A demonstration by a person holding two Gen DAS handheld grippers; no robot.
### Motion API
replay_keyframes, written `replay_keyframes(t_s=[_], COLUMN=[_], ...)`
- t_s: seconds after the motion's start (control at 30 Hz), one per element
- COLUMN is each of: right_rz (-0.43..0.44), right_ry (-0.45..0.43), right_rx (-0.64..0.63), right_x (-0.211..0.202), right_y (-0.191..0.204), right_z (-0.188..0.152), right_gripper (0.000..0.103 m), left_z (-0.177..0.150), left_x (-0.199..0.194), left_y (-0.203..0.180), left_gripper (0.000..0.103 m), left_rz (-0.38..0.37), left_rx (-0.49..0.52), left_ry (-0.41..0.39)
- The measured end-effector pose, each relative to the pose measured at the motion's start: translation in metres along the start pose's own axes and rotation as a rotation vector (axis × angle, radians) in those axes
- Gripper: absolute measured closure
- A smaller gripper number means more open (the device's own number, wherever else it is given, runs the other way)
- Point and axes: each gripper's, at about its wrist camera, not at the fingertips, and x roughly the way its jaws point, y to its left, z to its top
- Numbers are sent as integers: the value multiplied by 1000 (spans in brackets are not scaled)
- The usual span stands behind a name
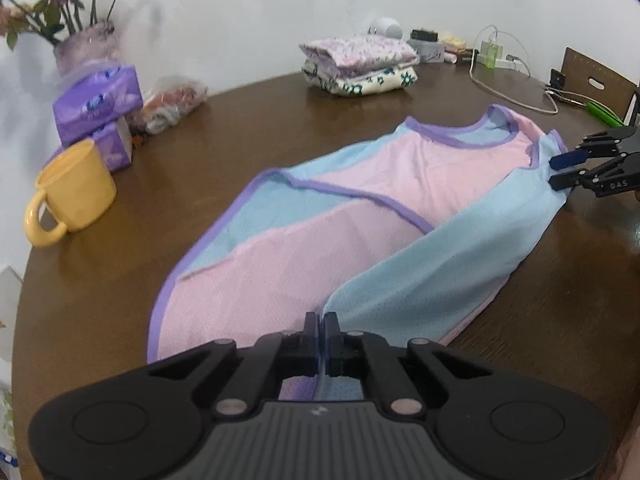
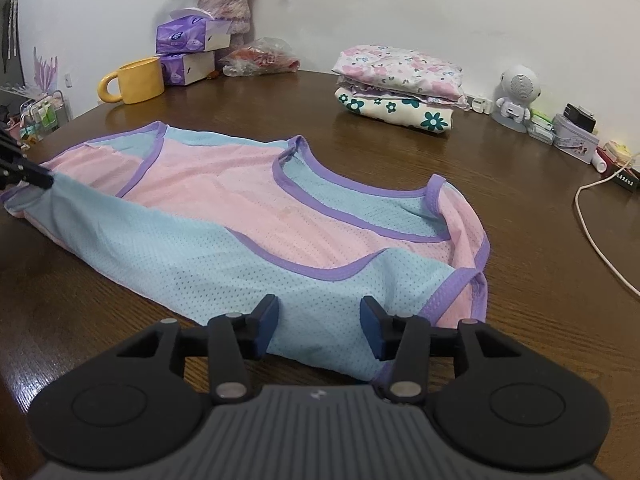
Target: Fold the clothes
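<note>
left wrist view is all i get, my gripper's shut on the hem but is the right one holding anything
Observer: No. The right gripper is open, its jaws either side of the blue panel of the vest near the shoulder.
Operator: anything near it i could snag
Observer: A white cable trails across the table to its right, apart from the vest.
Operator: whats behind the folded pile
Observer: Beside the folded clothes, a small white robot figure stands by the wall.
</note>
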Motion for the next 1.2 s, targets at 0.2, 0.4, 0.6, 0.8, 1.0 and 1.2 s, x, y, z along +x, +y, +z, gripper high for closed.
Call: replay_keyframes(t_s=[0.2, 0.4, 0.6, 0.8, 1.0, 1.2], right_rz=[-6, -15, -35, -32, -109, -72], right_ry=[-4, -2, 11, -19, -55, 14], right_rx=[19, 34, 59, 115, 147, 83], right_x=[-1, -2, -11, -26, -35, -5], right_y=[-3, -3, 1, 1, -20, -25], right_z=[-2, -3, -10, -13, 1, 6], right_gripper=[50, 50, 50, 49, 46, 46], left_z=[-23, -44, -49, -47, -44, -41], left_x=[-24, -35, -34, -31, -33, -23], left_y=[15, 24, 33, 37, 35, 41], left_gripper=[76, 79, 81, 79, 76, 70], left_rz=[44, 43, 60, 68, 60, 40], left_rx=[-65, -76, -34, -18, -7, -25], left_ry=[-17, 3, -9, -12, -36, -24])
